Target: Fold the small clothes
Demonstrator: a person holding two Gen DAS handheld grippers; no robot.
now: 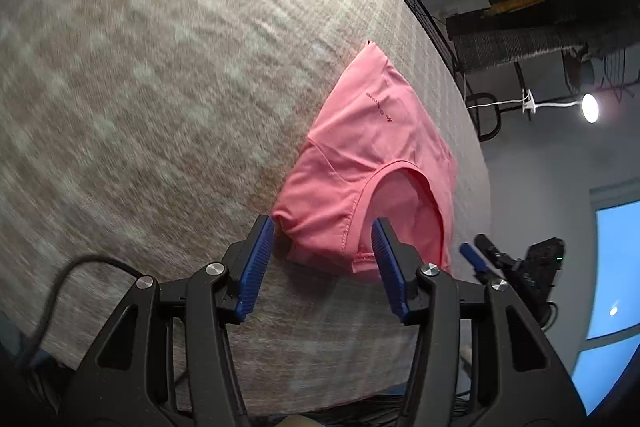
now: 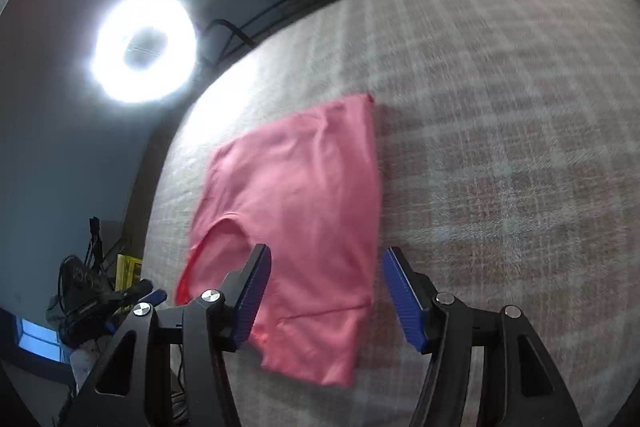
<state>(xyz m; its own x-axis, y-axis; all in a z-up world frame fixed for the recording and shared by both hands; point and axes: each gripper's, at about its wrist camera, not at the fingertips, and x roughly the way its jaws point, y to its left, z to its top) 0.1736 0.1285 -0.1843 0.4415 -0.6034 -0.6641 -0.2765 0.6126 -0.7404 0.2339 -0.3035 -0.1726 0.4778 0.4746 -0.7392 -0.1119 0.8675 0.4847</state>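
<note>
A small pink garment [image 1: 360, 167] lies folded on a beige checked cloth surface [image 1: 140, 87], with a curved opening at its near end. My left gripper [image 1: 323, 239] is open and empty, its blue pads either side of the garment's near corner, just above it. In the right wrist view the same pink garment [image 2: 304, 211] lies flat. My right gripper [image 2: 326, 271] is open and empty, hovering over the garment's near part. The other gripper shows at the edge of each view [image 1: 516, 267] [image 2: 120, 303].
The checked surface's [image 2: 500, 147] edge runs close to the garment. A bright ring light [image 2: 144, 47] stands beyond the edge. Dark furniture and cables [image 1: 540, 27] sit in the background, with a window [image 1: 616, 267] at the right.
</note>
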